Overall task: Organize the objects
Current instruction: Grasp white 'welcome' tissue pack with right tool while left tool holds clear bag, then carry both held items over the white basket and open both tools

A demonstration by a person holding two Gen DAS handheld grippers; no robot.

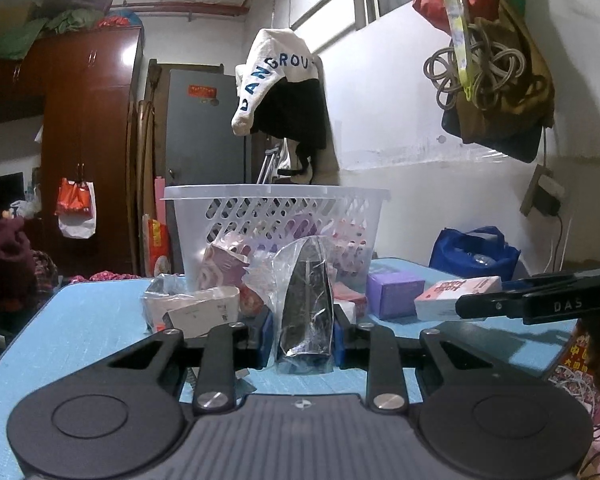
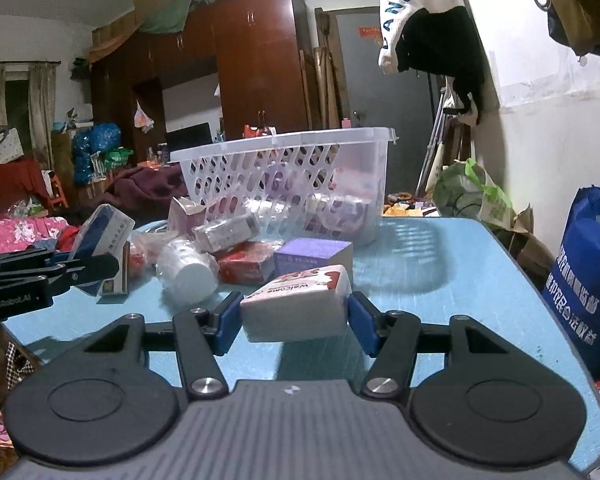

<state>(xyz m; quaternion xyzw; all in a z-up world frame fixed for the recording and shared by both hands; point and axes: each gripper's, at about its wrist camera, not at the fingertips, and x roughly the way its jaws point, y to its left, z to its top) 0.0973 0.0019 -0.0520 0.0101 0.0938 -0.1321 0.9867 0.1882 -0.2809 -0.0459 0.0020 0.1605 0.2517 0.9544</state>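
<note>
Straight ahead at 12 o'clock from both of my cameras stands the white perforated basket [image 1: 276,216] on the blue table [image 1: 92,320], already holding several small packets. Between me and it lies a clutter: a purple box [image 2: 314,256], a red box [image 2: 246,266] just beside it at its 9 o'clock, a white bottle [image 2: 188,272] lying on its side at 10 o'clock from my right fingers, and a pink carton [image 1: 224,264] leaning against the basket wall. A blue shopping bag [image 2: 588,276] sits off the table edge at 3 o'clock in the right view.

My left gripper [image 1: 302,340] has its jaws drawn narrow and clamped on a dark item in a clear plastic bag [image 1: 308,300], which stands upright between the blue pads and blocks part of my view of the basket. I cannot tell what the dark item is.

My right gripper [image 2: 294,312] has its jaws set moderately wide around a white tissue pack [image 2: 296,304] printed with "welcome"; both blue pads touch its ends, and the pack appears lifted slightly off the table, just in front of the purple box.
</note>
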